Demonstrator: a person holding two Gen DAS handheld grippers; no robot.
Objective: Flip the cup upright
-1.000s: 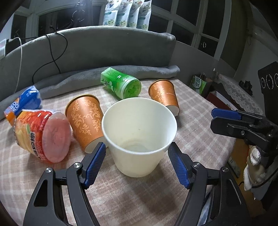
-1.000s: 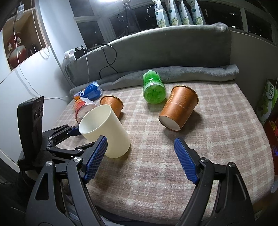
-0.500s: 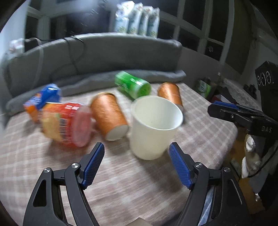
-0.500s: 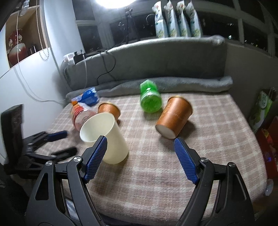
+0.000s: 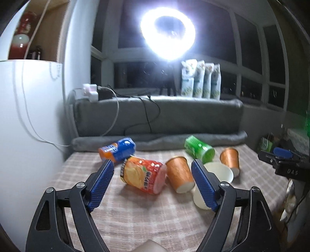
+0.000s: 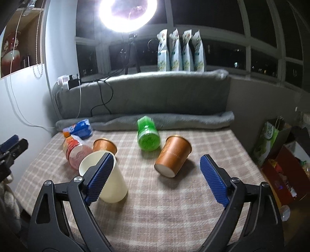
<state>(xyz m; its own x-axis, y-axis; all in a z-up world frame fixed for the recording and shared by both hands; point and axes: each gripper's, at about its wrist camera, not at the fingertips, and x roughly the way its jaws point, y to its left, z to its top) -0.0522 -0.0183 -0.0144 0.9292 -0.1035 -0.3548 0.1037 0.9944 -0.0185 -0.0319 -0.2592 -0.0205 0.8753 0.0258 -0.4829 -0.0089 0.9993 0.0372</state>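
Note:
A cream paper cup stands upright on the checked table cloth, mouth up; in the left wrist view the cream cup is partly hidden behind my left gripper's right finger. Two orange paper cups lie on their sides: one at the middle right, one behind the cream cup. My left gripper is open and empty, pulled back from the cream cup. My right gripper is open and empty above the table's front part.
A green canister, a red-orange snack tub and a blue-orange packet lie on the cloth. A grey cushion runs along the back. A ring light glares above. Bags and boxes stand right of the table.
My left gripper has drawn back and swung up and left, away from the cream cup that stood between its fingers. The right gripper has tilted upward. The cup stays upright.

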